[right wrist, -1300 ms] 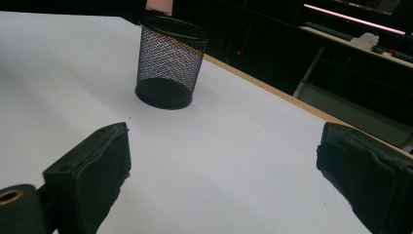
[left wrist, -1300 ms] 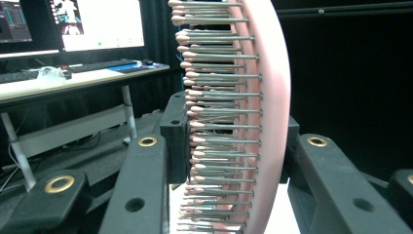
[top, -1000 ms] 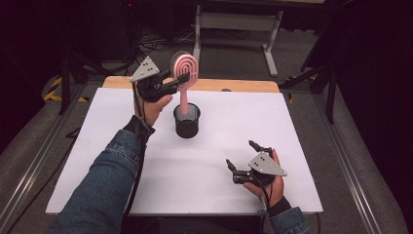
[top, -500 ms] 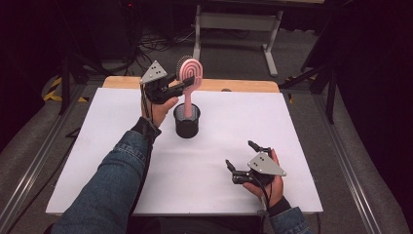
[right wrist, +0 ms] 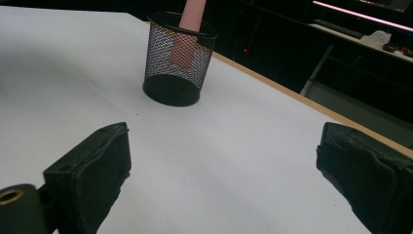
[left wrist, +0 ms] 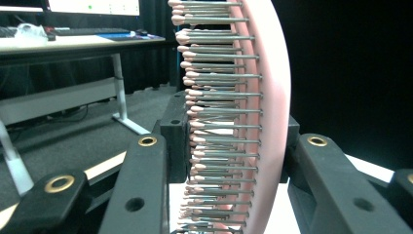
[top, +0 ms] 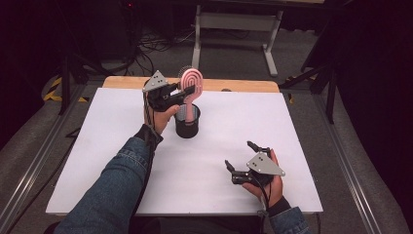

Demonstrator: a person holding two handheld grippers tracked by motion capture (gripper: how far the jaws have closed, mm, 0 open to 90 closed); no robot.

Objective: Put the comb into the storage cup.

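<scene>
The left tool point(top: 187, 91) clamps the pink hairbrush point(top: 189, 84), handle already inside the mesh cup point(top: 187, 123); release remains. The right tool point(top: 243, 161) rests with jaws apart.

High view looks forward and down over the whole bench point(top: 97, 161). Left gripper view sits very close behind the pink brush point(left wrist: 253, 122), facing the room beyond. Right gripper view is low over the bench, facing the mesh cup point(right wrist: 178, 58), also in high view point(top: 187, 122).

A wooden table point(top: 243, 86) carries a white board point(top: 97, 146). On the board, a black mesh cup point(top: 187, 123) stands toward eleven o'clock of centre.
</scene>
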